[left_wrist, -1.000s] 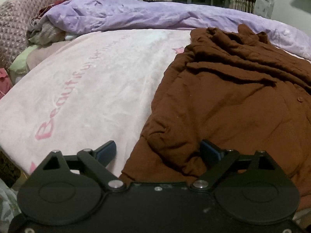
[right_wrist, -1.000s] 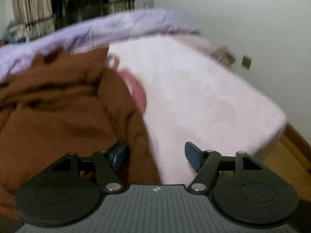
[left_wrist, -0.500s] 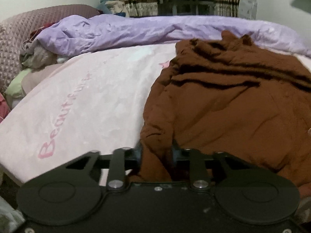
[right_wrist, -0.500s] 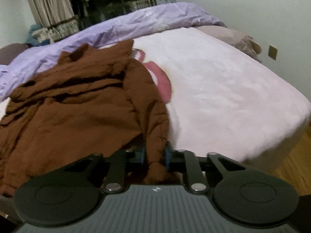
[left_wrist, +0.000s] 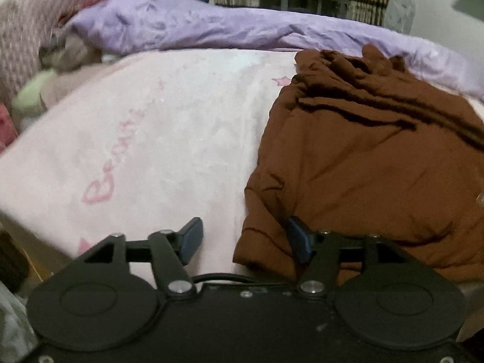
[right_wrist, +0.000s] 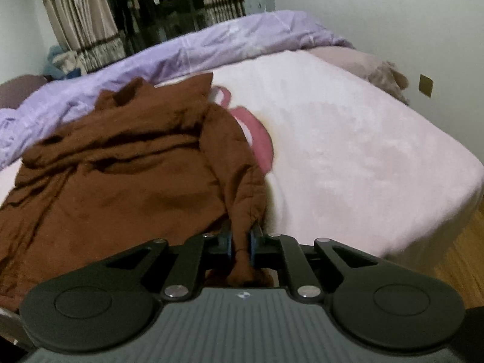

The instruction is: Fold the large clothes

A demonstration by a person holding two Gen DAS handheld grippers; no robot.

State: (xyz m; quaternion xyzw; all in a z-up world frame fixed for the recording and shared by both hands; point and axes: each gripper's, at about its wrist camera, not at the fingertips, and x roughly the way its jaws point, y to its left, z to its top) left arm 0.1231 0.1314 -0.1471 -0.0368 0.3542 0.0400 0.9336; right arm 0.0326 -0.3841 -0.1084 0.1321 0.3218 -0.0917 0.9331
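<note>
Holding the brown jacket point(right_wrist: 127, 181) by one corner only, at the near edge of the bed.

Our right gripper point(right_wrist: 241, 246) is closed tight on the hem, while our left gripper point(left_wrist: 243, 237) stands wide, the other corner lying loose between its fingers. If we lift now, we think the jacket may twist and bunch further. Farther off, a pull could drag the collar into the purple duvet point(left_wrist: 242, 30).

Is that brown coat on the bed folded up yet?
Not yet. The brown coat lies spread and rumpled on the pink blanket, and the right gripper is pinching one edge.
</note>
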